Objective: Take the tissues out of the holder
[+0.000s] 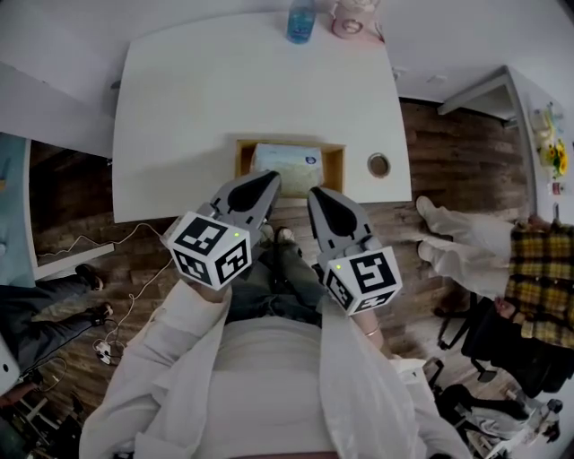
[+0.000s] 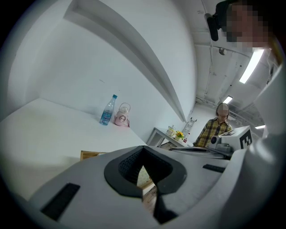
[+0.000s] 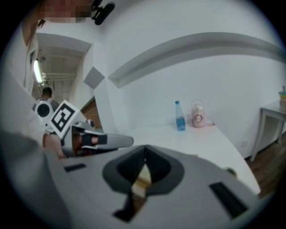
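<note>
White table [image 1: 224, 99]: tissues [image 1: 287, 161] in holder [image 1: 334, 167] just beyond left gripper [image 1: 268, 182], right gripper [image 1: 317, 194]

The bottle [image 1: 300, 22] and pink jug [image 1: 354, 18] at the tabletop's [image 1: 197, 108] far edge are cropped at the top. The tissue pack's [image 1: 287, 159] print is too small to read.

Shot from the head camera, high above the near edge and looking steeply down, the whole white table [image 1: 224, 108] fills the frame, far edge at top. The camera on the left gripper [image 1: 268, 182] sits low and close over the near edge, facing across the tabletop toward the far edge, angled a little right. The camera on the right gripper [image 1: 317, 194] mirrors it, angled a little left. All three views share the bottle [image 1: 300, 21] and pink jug [image 1: 352, 16] at the far edge. Each gripper camera also catches the other gripper.
</note>
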A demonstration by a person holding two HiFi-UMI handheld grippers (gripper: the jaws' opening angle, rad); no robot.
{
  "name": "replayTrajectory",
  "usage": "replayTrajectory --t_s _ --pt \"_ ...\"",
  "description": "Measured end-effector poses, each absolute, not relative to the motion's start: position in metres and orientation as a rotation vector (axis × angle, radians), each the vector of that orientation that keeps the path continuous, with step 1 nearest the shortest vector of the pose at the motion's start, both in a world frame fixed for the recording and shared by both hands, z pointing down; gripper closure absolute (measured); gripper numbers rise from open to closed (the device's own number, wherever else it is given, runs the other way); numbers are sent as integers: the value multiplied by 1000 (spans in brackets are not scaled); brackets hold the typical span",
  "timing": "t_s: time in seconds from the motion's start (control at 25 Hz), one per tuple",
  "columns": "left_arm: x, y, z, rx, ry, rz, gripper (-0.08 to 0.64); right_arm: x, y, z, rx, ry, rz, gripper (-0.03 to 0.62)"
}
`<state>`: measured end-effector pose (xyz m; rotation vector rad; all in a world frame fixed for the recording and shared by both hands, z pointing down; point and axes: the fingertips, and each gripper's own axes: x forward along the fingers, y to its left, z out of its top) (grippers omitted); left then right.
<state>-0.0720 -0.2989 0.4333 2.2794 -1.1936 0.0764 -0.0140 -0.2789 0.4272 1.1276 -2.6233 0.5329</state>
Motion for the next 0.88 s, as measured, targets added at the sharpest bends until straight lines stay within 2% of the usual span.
replayTrajectory --t_s 0.88 --pt "-65 -334 474 2459 -1100 558 540 -10 -296 454 1194 -2611 661 581"
